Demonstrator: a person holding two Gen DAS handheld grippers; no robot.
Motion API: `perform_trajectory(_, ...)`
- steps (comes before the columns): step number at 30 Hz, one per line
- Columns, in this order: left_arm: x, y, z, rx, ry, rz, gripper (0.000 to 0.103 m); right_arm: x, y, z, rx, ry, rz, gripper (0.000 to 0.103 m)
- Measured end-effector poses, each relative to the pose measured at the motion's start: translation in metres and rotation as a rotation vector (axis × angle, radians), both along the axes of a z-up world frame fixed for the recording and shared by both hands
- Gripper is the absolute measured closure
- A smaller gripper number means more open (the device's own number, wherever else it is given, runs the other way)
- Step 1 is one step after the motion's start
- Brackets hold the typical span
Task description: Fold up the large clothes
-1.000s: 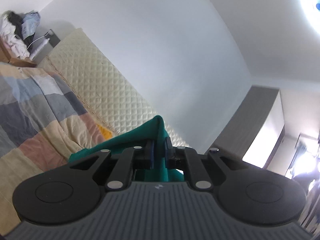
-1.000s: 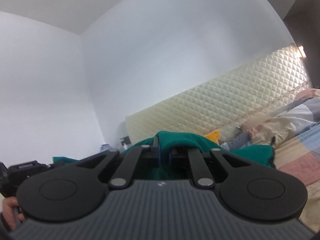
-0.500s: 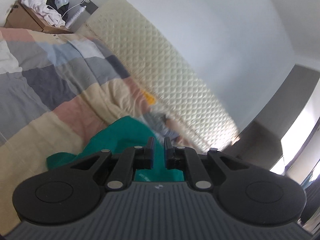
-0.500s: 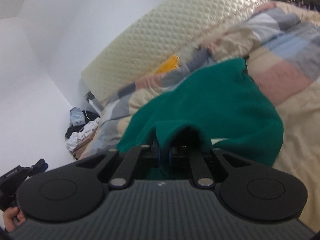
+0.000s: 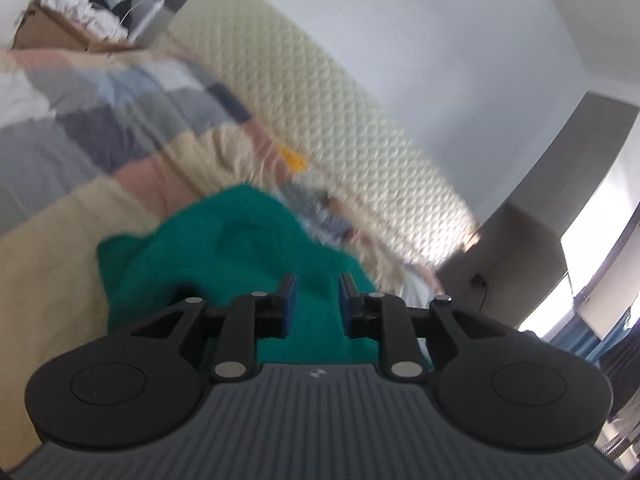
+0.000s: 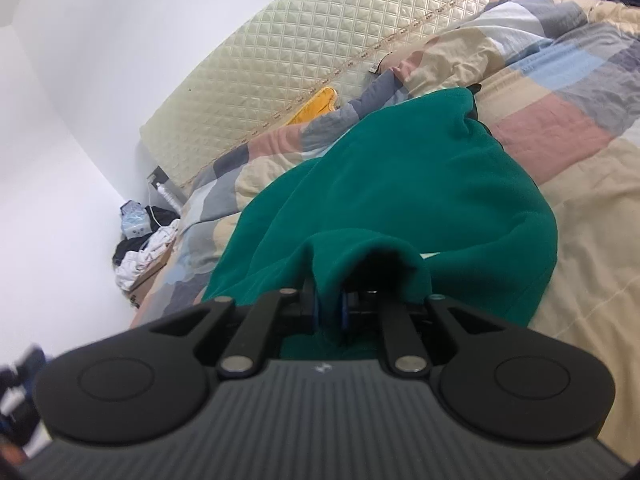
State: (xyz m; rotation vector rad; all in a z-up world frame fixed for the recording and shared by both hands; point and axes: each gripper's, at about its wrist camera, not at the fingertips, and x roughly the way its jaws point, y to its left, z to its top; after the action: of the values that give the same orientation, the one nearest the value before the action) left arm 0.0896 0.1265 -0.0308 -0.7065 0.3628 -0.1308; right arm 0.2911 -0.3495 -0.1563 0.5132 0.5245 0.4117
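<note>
A large green fleece garment [image 6: 420, 184] lies spread on the checked quilt of the bed [image 6: 580, 128]. My right gripper [image 6: 330, 314] is shut on a fold of its near edge, and the cloth drapes over the fingers. In the left wrist view the same garment [image 5: 224, 256] lies under and ahead of my left gripper [image 5: 316, 300], whose jaws stand apart with nothing between them. That view is blurred by motion.
A cream quilted headboard [image 6: 320, 48] runs along the far side of the bed. A yellow item [image 6: 316, 106] lies by it. A box with piled clothes [image 6: 140, 252] stands beside the bed, also in the left wrist view [image 5: 80, 20].
Both grippers have come down from pointing at the wall toward the bed. The garment has been laid on the quilt. My left gripper has opened and let go of the cloth.
</note>
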Motion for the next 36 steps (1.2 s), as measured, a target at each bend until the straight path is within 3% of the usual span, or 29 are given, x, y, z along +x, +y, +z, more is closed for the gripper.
perform_trajectory(2, -0.008, -0.011, -0.010, 0.038, 0.065, 0.008, 0.071, -0.006, -0.005, 0.002, 0.016, 0.009, -0.002, 0.077)
perform_trajectory(4, -0.013, -0.018, -0.022, 0.037, 0.118, -0.006, 0.061, -0.012, -0.010, 0.003, 0.037, 0.010, 0.000, 0.060)
perform_trajectory(7, -0.018, -0.024, -0.035, 0.025, 0.168, -0.018, 0.050, -0.023, -0.016, 0.004, 0.048, 0.011, -0.002, 0.049)
perform_trajectory(13, -0.014, -0.034, -0.039, 0.064, 0.201, -0.026, 0.040, -0.037, -0.024, -0.010, 0.098, 0.086, -0.010, 0.048)
perform_trajectory(22, 0.000, -0.037, -0.054, 0.102, 0.302, -0.016, 0.035, -0.027, 0.003, -0.028, -0.024, 0.169, 0.017, 0.049)
perform_trajectory(23, 0.002, -0.039, -0.057, 0.114, 0.314, -0.014, 0.035, -0.027, 0.005, -0.029, -0.025, 0.168, 0.032, 0.056)
perform_trajectory(24, 0.004, -0.040, -0.058, 0.123, 0.325, -0.012, 0.035, -0.026, 0.007, -0.027, -0.024, 0.159, 0.053, 0.069)
perform_trajectory(25, 0.005, -0.042, -0.061, 0.132, 0.337, -0.013, 0.035, -0.026, 0.007, -0.025, -0.020, 0.142, 0.072, 0.072)
perform_trajectory(32, 0.012, -0.048, -0.075, 0.156, 0.401, -0.045, 0.034, -0.032, -0.003, -0.009, 0.116, 0.019, 0.107, 0.077)
perform_trajectory(36, 0.020, -0.042, -0.083, 0.023, 0.445, -0.195, 0.033, -0.029, -0.012, -0.004, 0.182, -0.007, 0.088, 0.078)
